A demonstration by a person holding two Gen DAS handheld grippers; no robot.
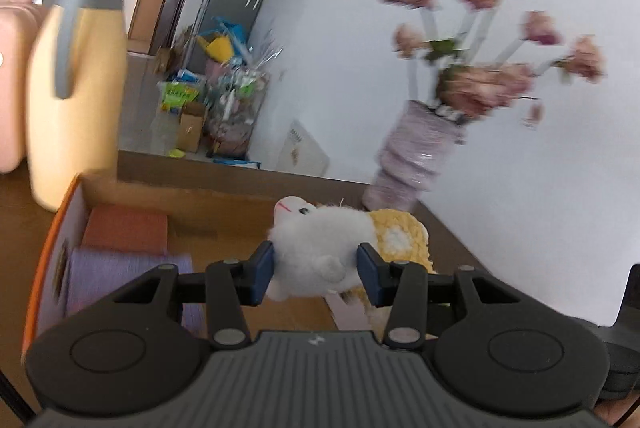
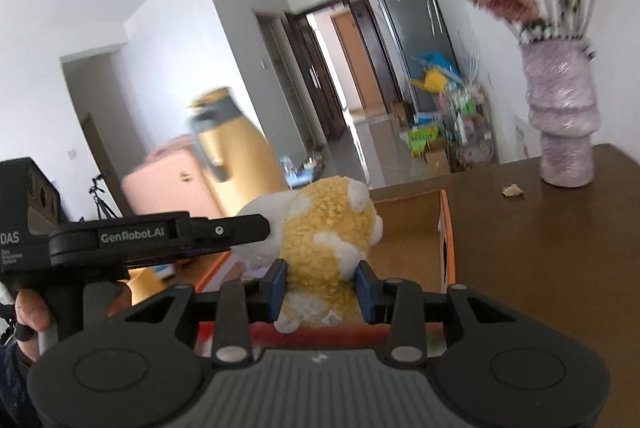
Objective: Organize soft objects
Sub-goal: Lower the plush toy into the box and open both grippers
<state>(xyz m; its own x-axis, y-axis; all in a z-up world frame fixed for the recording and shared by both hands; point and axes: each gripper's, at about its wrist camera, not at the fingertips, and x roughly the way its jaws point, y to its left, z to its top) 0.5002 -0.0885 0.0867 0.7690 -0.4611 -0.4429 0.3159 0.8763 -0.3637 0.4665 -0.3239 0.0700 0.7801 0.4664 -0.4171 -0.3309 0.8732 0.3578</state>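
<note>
Over on the far left of the left wrist view, a tall yellow jug with a grey handle stands on the brown surface, with a pink case behind it. Next along comes the open cardboard box with its orange outer wall, and inside it an orange folded cloth sits just behind a lilac folded cloth.

Centre frame now: the left claw is pinching the white plush toy, blue pads pressed into its fluffy sides, the toy's face turned away toward the box's far wall. The toy hangs above the box opening. Touching it on the right is the yellow plush toy. Further right, a lilac vase of pink flowers stands by the white wall, badly blurred.

Switching to the right wrist view: at the left a hand grips the handle of the left claw, whose black arm reaches in to the white plush toy. In the middle the right claw is clamped on the yellow plush toy, pads squeezing its lower body, held up over the box. To the right, the vase stands on the surface, a small pale scrap lying near it.
</note>
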